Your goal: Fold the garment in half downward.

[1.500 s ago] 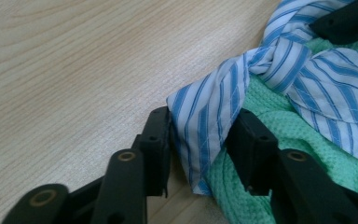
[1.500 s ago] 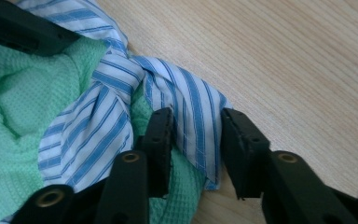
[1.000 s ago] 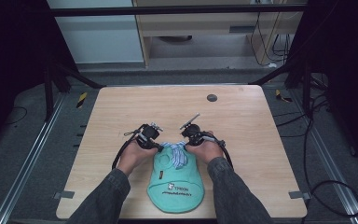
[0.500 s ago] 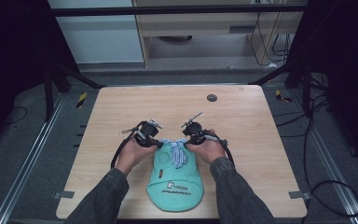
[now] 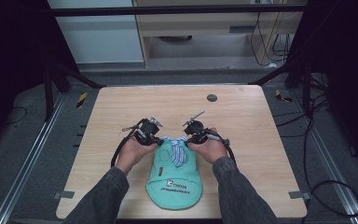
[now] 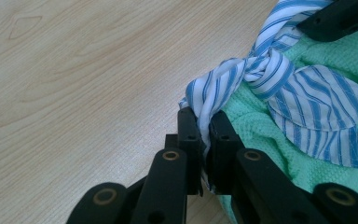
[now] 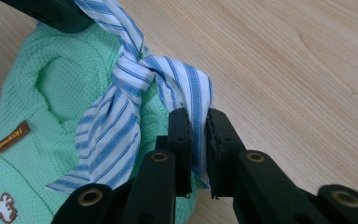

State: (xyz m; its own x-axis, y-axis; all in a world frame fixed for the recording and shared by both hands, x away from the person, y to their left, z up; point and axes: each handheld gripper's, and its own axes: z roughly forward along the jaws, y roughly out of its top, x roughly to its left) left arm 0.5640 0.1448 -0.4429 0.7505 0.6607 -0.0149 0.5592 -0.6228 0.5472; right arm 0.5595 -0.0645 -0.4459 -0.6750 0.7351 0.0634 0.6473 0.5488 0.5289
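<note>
A small mint-green knit garment [image 5: 174,184] lies flat on the wooden table [image 5: 242,116] near its front edge. At its collar sits a blue-and-white striped tie [image 5: 177,150], knotted in the middle [image 6: 265,70] [image 7: 133,70]. My left gripper [image 6: 205,122] is shut on the tie's left collar band. My right gripper [image 7: 196,120] is shut on the right collar band. In the high view the left gripper [image 5: 154,138] and the right gripper [image 5: 190,138] flank the collar, each in one of the person's hands.
A dark round plug [image 5: 211,97] sits in the tabletop at the far middle. Metal rails [image 5: 28,154] run along both sides of the table. Cables [image 5: 335,196] lie on the floor to the right.
</note>
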